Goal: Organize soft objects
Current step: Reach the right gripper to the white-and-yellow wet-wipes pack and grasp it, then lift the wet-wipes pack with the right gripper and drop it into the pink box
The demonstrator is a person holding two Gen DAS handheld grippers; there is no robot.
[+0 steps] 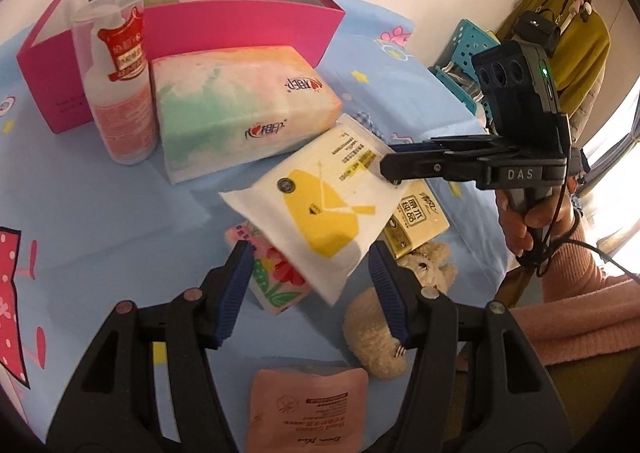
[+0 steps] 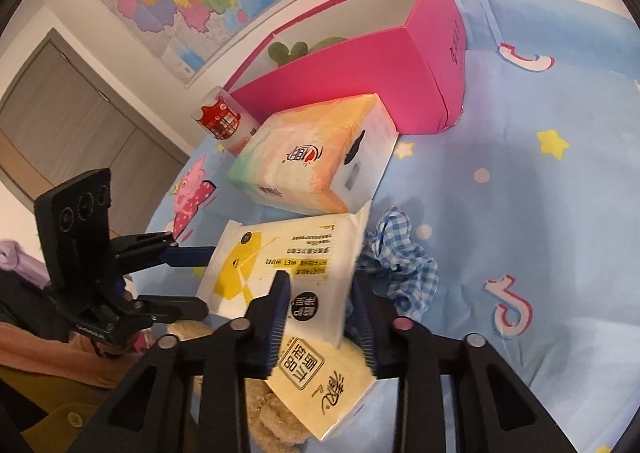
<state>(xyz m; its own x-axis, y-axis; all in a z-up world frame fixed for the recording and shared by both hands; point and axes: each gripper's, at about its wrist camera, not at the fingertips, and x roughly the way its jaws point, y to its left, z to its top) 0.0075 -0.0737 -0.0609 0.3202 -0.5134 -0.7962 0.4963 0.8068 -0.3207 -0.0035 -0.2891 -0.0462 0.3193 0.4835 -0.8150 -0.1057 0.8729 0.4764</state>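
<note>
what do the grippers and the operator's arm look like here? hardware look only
Both grippers, left gripper and right gripper, are black plastic with ribbed blue pads and round metal pivot bolts. The right one reads "DAS", shows a green LED, and trails a black cable. The right hand has a pink knit sleeve.

Both grippers are black plastic with silver round screws at the joints and ribbed dark-blue pads on the fingers [image 1: 236, 285]. The right gripper [image 1: 394, 169] carries a black camera block [image 1: 516, 89] with three round lenses and a green light, and its body is marked "DAS". A black cable [image 1: 560, 237] runs past the bare-skinned hand [image 1: 528, 221], which emerges from a fuzzy pink sleeve [image 1: 576, 313].
</note>
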